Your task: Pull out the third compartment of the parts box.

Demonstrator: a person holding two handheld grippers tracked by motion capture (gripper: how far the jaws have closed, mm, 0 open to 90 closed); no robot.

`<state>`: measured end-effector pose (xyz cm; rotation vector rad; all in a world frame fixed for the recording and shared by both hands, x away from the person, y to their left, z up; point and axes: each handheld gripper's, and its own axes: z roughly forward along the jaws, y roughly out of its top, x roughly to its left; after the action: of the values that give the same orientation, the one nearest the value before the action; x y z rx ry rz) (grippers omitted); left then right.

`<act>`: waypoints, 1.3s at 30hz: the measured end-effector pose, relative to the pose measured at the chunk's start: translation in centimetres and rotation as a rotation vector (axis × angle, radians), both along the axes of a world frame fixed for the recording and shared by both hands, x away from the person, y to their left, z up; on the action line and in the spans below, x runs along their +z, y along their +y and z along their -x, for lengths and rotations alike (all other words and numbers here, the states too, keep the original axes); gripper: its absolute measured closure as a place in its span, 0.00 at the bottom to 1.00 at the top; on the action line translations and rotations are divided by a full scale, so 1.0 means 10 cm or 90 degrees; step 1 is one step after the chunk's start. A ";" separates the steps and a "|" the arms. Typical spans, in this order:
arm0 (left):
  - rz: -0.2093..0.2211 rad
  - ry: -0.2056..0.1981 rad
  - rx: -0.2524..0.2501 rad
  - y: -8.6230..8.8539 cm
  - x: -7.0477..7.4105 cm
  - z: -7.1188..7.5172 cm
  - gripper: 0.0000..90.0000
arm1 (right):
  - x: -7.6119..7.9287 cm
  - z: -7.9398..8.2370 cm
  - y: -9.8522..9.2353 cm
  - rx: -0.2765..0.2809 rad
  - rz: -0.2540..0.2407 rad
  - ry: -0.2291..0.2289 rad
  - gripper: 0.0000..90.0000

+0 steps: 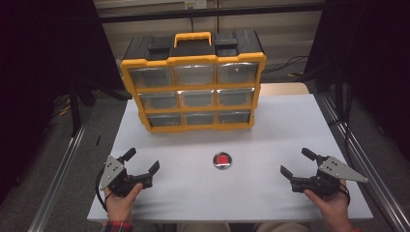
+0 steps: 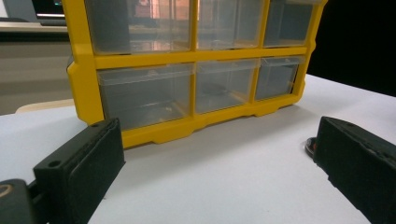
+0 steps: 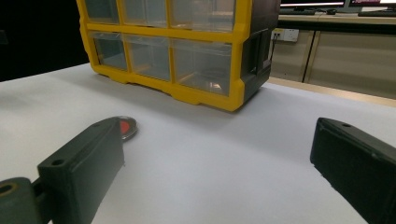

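currently both hands sit at the near edge of the white table top (image 1: 270, 125), each with its claw empty. left gripper (image 1: 143, 161) has its jaws spread wide, nothing between them; right gripper (image 1: 297, 162) likewise spread wide and empty. between them, closer to the table's middle, lies a small round disc with a red centre and shiny metal rim (image 1: 223, 160), flat on the surface, well apart from both claws. in the right gripper view the same disc (image 3: 127, 128) peeks out just behind the left-hand jaw; in the left gripper view only a sliver of it (image 2: 310, 145) shows beside the right-hand jaw. behind it stands a yellow-framed plastic organiser with nine clear drawers and a yellow carry handle (image 1: 193, 87), all drawers looking closed. my read on handling: the disc looks light, rigid and low, and the polished rim is probably slippery, so a flat pinch from above has little to bite on. better to come in low, jaws straddling it, and close across the rim at opposite edges, pads square to the table. risk is it skating away on the smooth top if one pad lands first.
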<state>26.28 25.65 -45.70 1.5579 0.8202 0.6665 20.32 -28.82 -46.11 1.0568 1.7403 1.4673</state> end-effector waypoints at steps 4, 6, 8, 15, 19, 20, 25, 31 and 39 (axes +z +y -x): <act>0.004 0.007 0.014 -0.03 0.01 -0.01 0.02 | 0.00 0.01 0.00 -0.002 0.003 0.000 0.03; -0.002 0.005 0.019 -0.04 0.03 -0.03 0.02 | 0.00 0.01 0.00 -0.002 0.000 -0.001 0.03; 0.009 0.006 0.029 -0.07 0.05 -0.05 0.02 | 0.00 0.01 -0.01 -0.001 0.002 0.000 0.02; 0.002 0.007 0.048 -0.15 0.13 -0.11 0.02 | 0.01 0.02 -0.01 -0.001 0.000 -0.001 0.02; 0.004 0.018 0.061 -0.18 0.17 -0.14 0.02 | 0.01 0.03 -0.01 -0.004 0.000 -0.001 0.03; 0.004 0.019 0.065 -0.18 0.17 -0.14 0.02 | 0.01 0.03 -0.02 -0.007 -0.001 0.003 0.03; 0.001 0.031 0.077 -0.20 0.19 -0.18 0.02 | 0.01 0.03 -0.03 -0.007 0.000 0.004 0.02; -0.004 0.037 0.094 -0.27 0.25 -0.23 0.02 | 0.01 0.03 -0.02 -0.006 0.001 0.006 0.02; 0.005 0.047 0.096 -0.36 0.28 -0.31 0.03 | 0.00 0.03 -0.03 -0.004 -0.004 0.008 0.03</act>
<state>29.41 22.09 -42.88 1.5319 1.0020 0.7171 20.01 -29.15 -46.08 1.0754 1.7400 1.4653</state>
